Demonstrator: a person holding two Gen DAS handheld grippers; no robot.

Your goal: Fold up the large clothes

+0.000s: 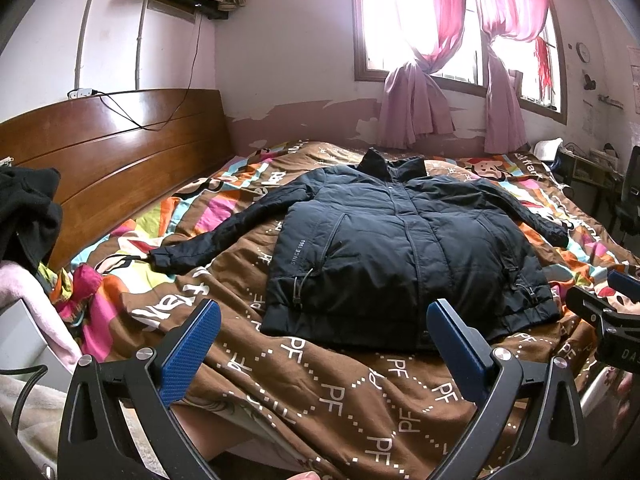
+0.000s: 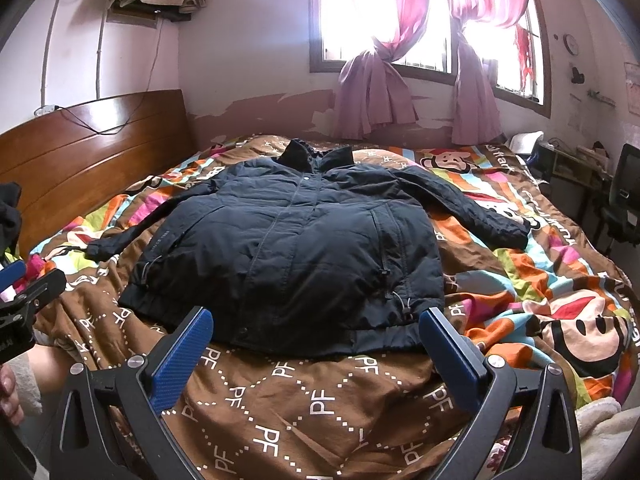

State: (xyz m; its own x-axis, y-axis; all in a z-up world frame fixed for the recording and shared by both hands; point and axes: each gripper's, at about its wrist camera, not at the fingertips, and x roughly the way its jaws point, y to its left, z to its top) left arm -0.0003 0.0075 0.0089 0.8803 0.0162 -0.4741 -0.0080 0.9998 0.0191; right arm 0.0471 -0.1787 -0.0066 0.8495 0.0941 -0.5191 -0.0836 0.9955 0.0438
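**A:** How far along are you looking, going by what is lying on the bed [image 1: 280, 380]?

**B:** You are barely starting. The dark jacket [image 1: 400, 248] is lying flat across the middle of the patterned quilt [image 2: 320, 400], front side up and closed down the front, collar pointing toward the window-side edge, hem facing you at the near edge. Nothing is folded over yet, as far as I can judge.

**A:** And the sleeves?

**B:** Both are lying spread outward. The left sleeve [image 1: 224, 228] is reaching toward the headboard [image 1: 100, 152] edge, and the right sleeve [image 2: 472, 204] is angling toward the opposite edge. I judge that folding them in over the body, then doubling the body, is all still waiting for you.

**A:** What are my grippers doing?

**B:** You are holding both just short of the hem, above the quilt, touching nothing. The left gripper [image 1: 320, 344] is showing its fingers spread wide, with the hem's middle lying between them in its view. The right gripper [image 2: 316, 348] is likewise splayed and empty, facing the hem nearer the right-hand corner of the jacket.

**A:** Anything small to mind?

**B:** The drawcord toggles [image 2: 404, 306] are dangling near the hem; they could be snagging your pads.
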